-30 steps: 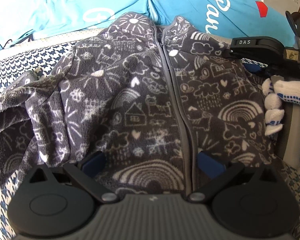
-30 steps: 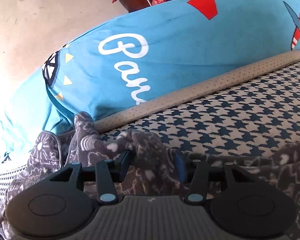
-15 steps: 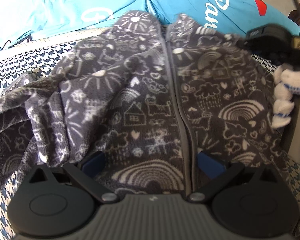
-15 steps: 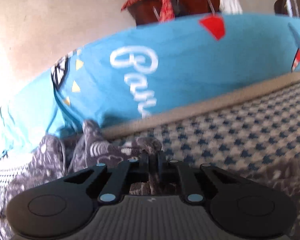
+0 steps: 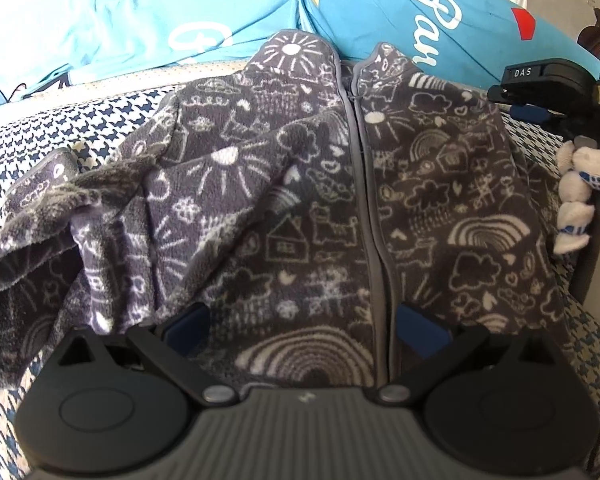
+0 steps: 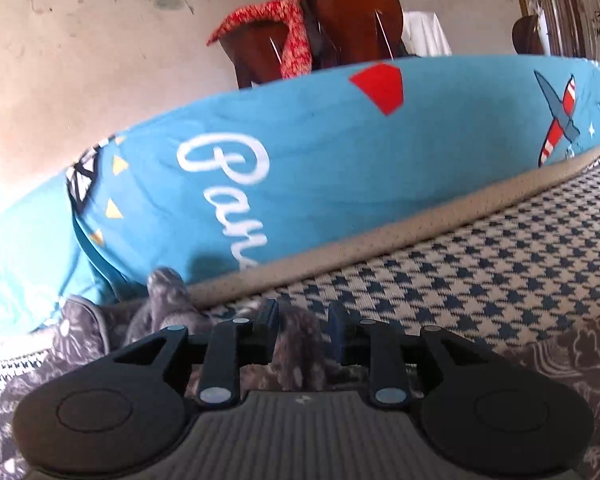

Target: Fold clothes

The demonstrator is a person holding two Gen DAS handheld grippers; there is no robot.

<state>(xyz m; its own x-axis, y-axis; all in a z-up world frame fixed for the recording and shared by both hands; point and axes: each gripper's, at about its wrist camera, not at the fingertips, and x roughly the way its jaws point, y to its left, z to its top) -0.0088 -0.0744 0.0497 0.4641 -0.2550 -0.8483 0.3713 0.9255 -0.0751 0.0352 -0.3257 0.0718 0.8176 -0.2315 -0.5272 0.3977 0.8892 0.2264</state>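
Right claw: your jaws are opening, with a bunched ridge of the grey fleece jacket standing between the blue pads; whether the pads still bite the cloth you cannot tell from here.
Risk at right claw: if you lift now, the fleece likely slips out and the fold drops short; the cause would be a slackening grip on thick, springy pile.
Left claw: spread wide, hovering over the jacket's lower front, pinching nothing.
Risk at left claw: with the hem unpinned, a pull from your right side may drag the whole garment across the cover.
Jacket: lies front up on the houndstooth cover, zip closed down the middle, collar towards the pillows.
Left-of-picture sleeve: crumpled and doubled over the chest, cuff gaping.
Risk at sleeve: folding over this lump probably gives a crooked, bulky packet; smooth it first.
Gloved hand: at the jacket's right-of-picture edge in the left view, holding the right tool.
Blue pillows: just behind the collar, touching it or nearly so.
Risk at pillows: a fold carried towards them may ride up the slope and roll back.
Red cloth: on a wooden chair beyond, well apart.
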